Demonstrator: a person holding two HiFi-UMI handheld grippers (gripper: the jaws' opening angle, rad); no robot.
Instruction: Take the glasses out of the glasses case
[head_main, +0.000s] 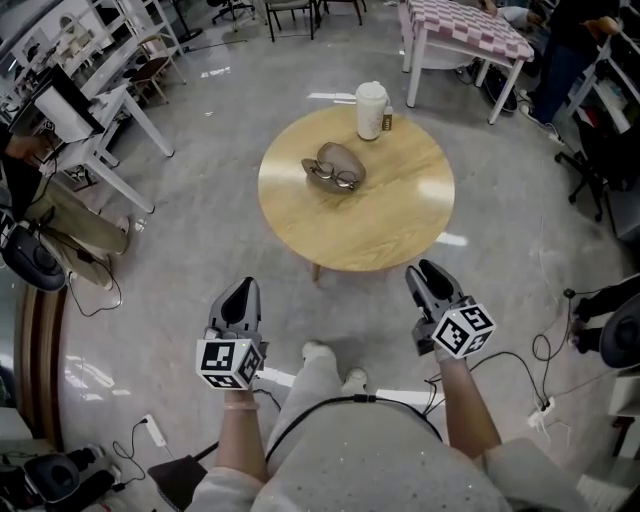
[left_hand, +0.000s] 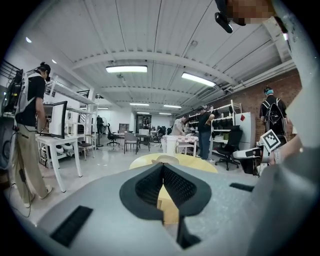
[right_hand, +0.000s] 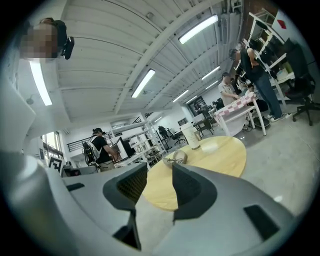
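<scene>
An open grey-brown glasses case (head_main: 338, 158) lies on the round wooden table (head_main: 385, 225), with dark-framed glasses (head_main: 333, 178) resting in its front half. Both grippers hang in the air short of the table's near edge, well away from the case. My left gripper (head_main: 240, 292) is shut, its pads meeting at the tips with nothing between them. My right gripper (head_main: 432, 277) is open and holds nothing. In the right gripper view the case (right_hand: 175, 158) shows beyond the jaws (right_hand: 160, 176). In the left gripper view the table (left_hand: 200, 163) lies ahead of that gripper (left_hand: 162, 169).
A white lidded cup (head_main: 371, 110) and a small bottle (head_main: 387, 121) stand at the table's far edge. A checkered table (head_main: 465, 30), white desks (head_main: 95, 110) and chairs ring the room. Cables (head_main: 530, 360) trail on the floor. People stand at the shelves.
</scene>
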